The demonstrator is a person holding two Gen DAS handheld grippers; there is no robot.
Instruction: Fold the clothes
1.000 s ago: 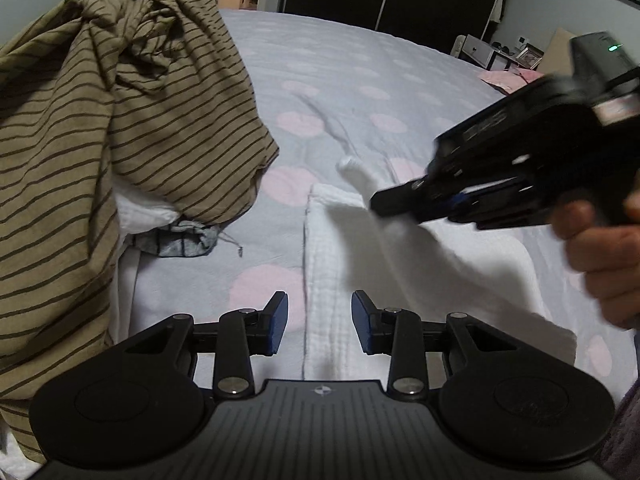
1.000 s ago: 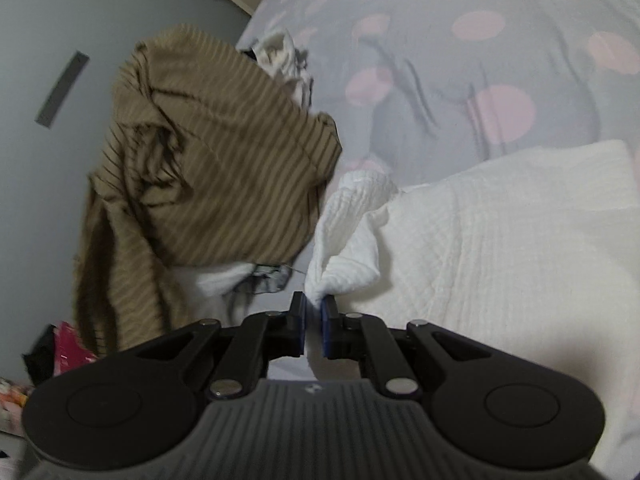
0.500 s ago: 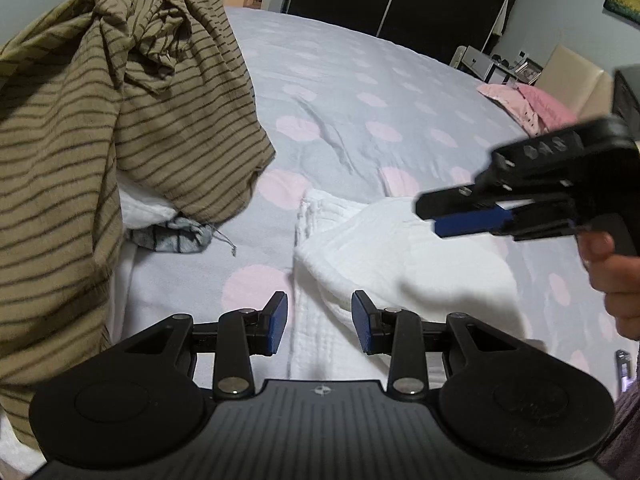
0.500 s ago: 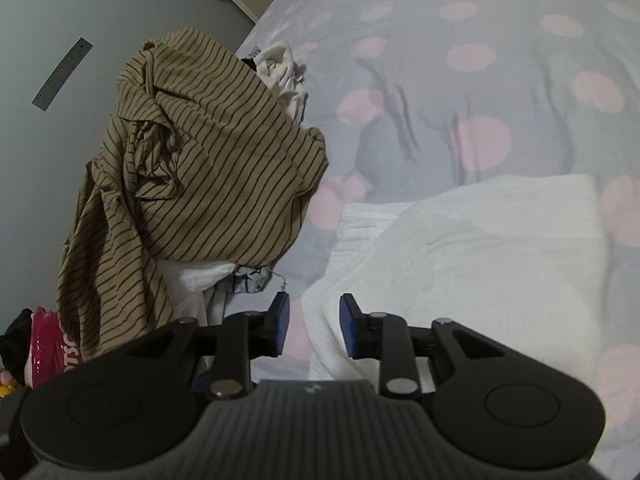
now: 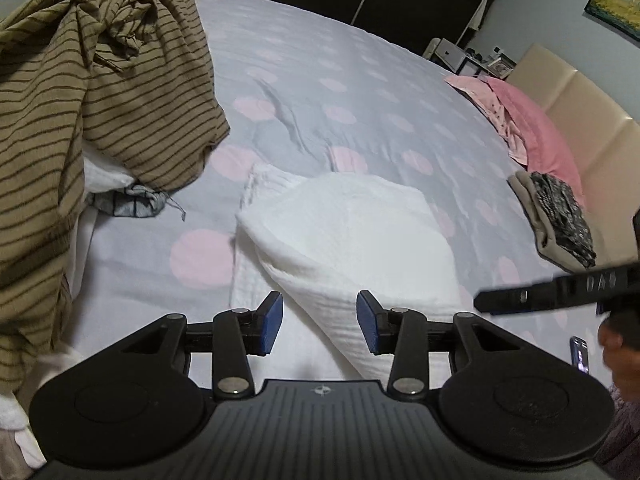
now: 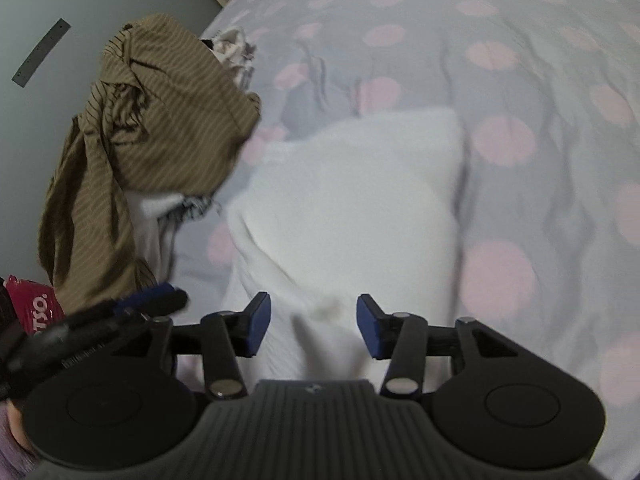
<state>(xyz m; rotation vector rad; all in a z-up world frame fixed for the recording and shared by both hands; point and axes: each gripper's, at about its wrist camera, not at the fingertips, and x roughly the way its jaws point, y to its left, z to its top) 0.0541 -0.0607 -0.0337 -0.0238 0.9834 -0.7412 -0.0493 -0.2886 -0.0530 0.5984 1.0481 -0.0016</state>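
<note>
Both grippers, left (image 5: 319,322) and right (image 6: 309,327), hung half-open and empty, jaws just widened, over the part-folded white cloth (image 5: 352,232) at centre frame; the next fold probably needed a fresh edge grip.

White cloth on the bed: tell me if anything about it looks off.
The white cloth is folded crooked: its top layer lies diagonally, leaving a strip of the lower layer showing along the left edge. A faint yellowish mark also shows near its front edge.

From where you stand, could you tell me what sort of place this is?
Most likely a bedroom at home. A wide bed with a grey, pink-dotted cover fills the view, with a padded cream headboard behind it. A framed picture hangs on the wall.
</note>
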